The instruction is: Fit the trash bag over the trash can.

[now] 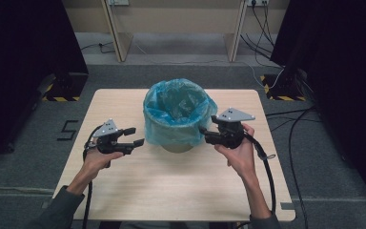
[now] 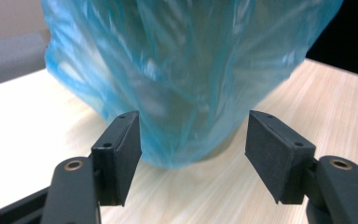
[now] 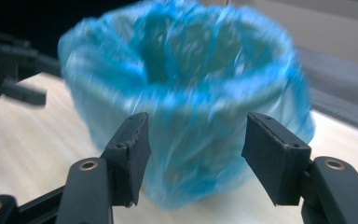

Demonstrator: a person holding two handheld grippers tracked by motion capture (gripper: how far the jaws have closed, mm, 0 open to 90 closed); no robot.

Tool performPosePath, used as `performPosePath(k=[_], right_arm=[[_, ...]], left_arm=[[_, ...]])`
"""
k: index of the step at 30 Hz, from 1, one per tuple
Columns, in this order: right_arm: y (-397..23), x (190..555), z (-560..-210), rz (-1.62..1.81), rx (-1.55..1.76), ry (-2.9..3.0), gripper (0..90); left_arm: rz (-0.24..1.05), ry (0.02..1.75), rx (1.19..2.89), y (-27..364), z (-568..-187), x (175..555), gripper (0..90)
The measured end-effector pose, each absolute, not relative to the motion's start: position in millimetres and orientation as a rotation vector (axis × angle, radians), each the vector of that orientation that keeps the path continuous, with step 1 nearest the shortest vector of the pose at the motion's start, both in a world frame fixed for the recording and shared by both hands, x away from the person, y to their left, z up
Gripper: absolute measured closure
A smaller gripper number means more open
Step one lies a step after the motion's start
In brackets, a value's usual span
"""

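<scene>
Blue plastic bag (image 1: pixel 178 112) lined a small bin (image 1: pixel 177 147) standing toward the far edge of the table (image 1: pixel 181 191), midway between its side edges. The left hand-held gripper (image 1: pixel 136 137) sat just beside the bag's left flank, released, nothing between its jaws; the right hand-held gripper (image 1: pixel 206 133), nearer and higher by the rim, was likewise released. Bare table lay open toward the near edge.

One blue bag-lined bin (image 1: pixel 178 114) — two hand-held grippers — one table (image 1: pixel 171 186).

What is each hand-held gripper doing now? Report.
Left hand-held gripper: open, holding nothing, beside the blue bag.
Right hand-held gripper: open, holding nothing.
</scene>
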State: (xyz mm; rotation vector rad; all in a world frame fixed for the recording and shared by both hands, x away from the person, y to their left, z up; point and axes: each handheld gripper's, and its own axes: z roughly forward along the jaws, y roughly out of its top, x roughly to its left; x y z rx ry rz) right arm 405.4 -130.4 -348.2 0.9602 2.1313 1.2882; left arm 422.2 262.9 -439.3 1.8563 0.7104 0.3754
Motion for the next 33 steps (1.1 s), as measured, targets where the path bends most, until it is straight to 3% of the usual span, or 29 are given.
performPosePath(k=[10, 21, 33], right_arm=[[-110.2, 456.4, -317.9, 1.219, 0.946, 2.153, 37.0], [-82.8, 517.3, -324.1, 1.027, 0.963, 2.236, 34.9], [-70.1, 538.8, -336.4, 0.880, 0.957, 2.377, 36.2]], left_arm=[[0.409, 0.814, 1.988, 280.7, -481.4, 414.0, 30.5], [0.345, 0.907, 2.051, 296.8, -514.0, 406.9, 25.9], [0.351, 0.916, 2.111, 292.7, -522.9, 399.3, 24.4]])
